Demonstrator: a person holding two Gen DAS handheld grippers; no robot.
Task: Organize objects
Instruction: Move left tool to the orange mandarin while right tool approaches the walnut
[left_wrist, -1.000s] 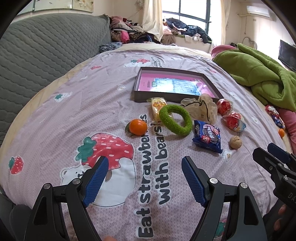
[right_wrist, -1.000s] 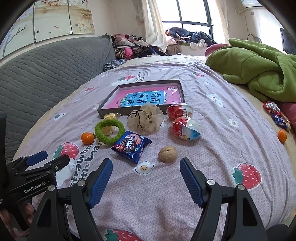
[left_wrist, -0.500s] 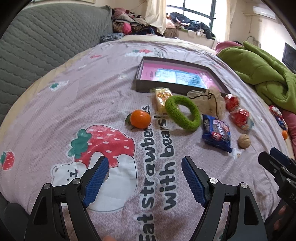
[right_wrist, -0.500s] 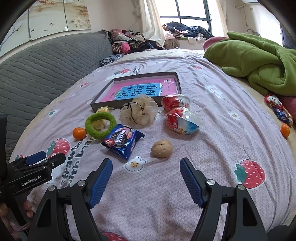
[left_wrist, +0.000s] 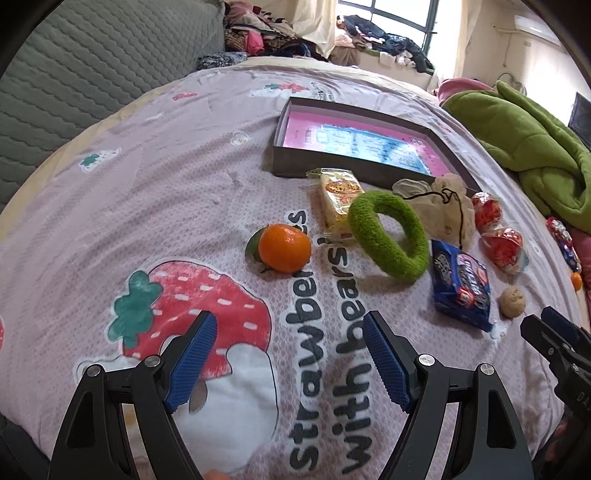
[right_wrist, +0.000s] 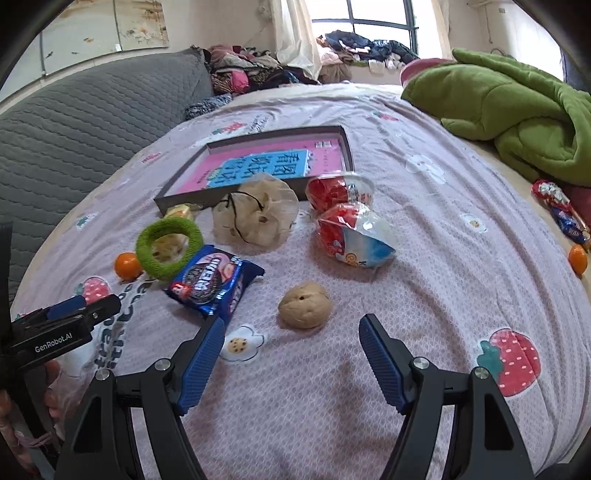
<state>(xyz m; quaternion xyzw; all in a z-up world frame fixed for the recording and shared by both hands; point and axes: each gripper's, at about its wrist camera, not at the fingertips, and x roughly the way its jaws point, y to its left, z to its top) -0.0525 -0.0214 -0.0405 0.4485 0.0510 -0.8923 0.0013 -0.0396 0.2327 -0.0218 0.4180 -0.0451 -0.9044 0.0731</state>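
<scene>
Loose items lie on the pink bed sheet in front of a shallow dark box (left_wrist: 354, 136) (right_wrist: 258, 162). There is an orange (left_wrist: 284, 248) (right_wrist: 127, 265), a green fuzzy ring (left_wrist: 388, 230) (right_wrist: 168, 247), a yellow snack pack (left_wrist: 338, 201), a blue cookie pack (left_wrist: 460, 284) (right_wrist: 214, 280), a walnut (left_wrist: 511, 302) (right_wrist: 304, 304), a beige drawstring pouch (right_wrist: 256, 214) and two red snack packs (right_wrist: 351, 229). My left gripper (left_wrist: 288, 354) is open and empty, just short of the orange. My right gripper (right_wrist: 291, 354) is open and empty, just short of the walnut.
A green blanket (right_wrist: 517, 110) is heaped at the right. A grey padded headboard (left_wrist: 92, 66) runs along the left. A second orange (right_wrist: 577, 259) and wrapped candies (right_wrist: 561, 210) lie at the bed's right edge. Clothes are piled by the window.
Both grippers have moved forward toward the items. The orange is nearer the left gripper and the walnut nearer the right. Both stay open.
</scene>
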